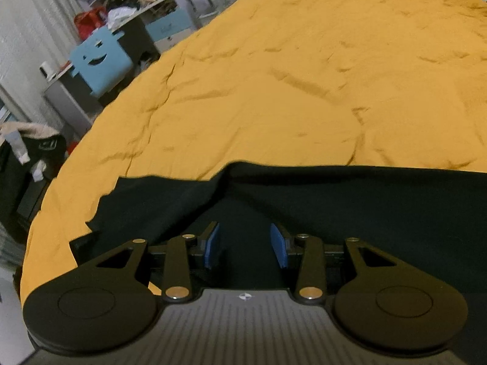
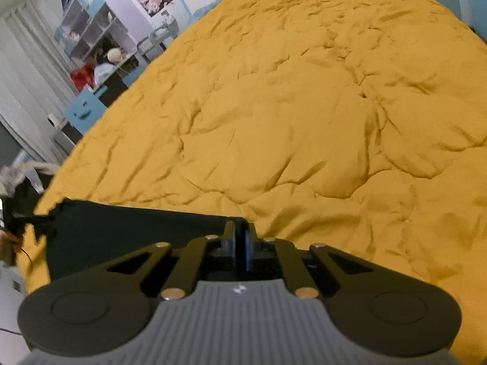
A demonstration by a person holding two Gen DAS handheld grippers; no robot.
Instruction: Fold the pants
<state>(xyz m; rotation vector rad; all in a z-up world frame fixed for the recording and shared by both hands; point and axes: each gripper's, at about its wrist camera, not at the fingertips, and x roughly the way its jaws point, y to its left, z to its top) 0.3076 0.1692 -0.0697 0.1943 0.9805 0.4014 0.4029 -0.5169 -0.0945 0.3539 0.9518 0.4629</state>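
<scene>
We inspected both wrist views and recorded the following.

The dark, near-black fabric pants (image 1: 350, 200) lay on a wide bed covered by a rumpled mustard-yellow quilt (image 1: 289, 91), at the near edge of that bed, directly ahead of both tools. In the left wrist view the cloth spread across the lower half of the frame, with a raised fold running up to a peak at the middle and a ragged edge at the left, where the quilt showed beneath it.

The left tongs (image 1: 248, 245) stood apart, their blue pads (image 1: 212, 246) separated by a clear gap. Dark cloth filled that gap and lay over the pad tips — we could not tell whether the pads pressed on it.

The right tongs (image 2: 242, 243) were drawn together, the two fingers meeting at the far edge of the pants (image 2: 137, 228). The black cloth reached right up to the tips; whether a layer was pinched between them we could not tell, the fingers and cloth being alike dark. To the right of those tongs the quilt (image 2: 304, 106) lay bare.

Beyond the bed's left side we noted a light-blue panel with a cut-out smiling face (image 1: 99, 65), grey shelving (image 2: 88, 30) against the wall, and pale curtains (image 2: 27, 70) — all well apart from the pants.
</scene>
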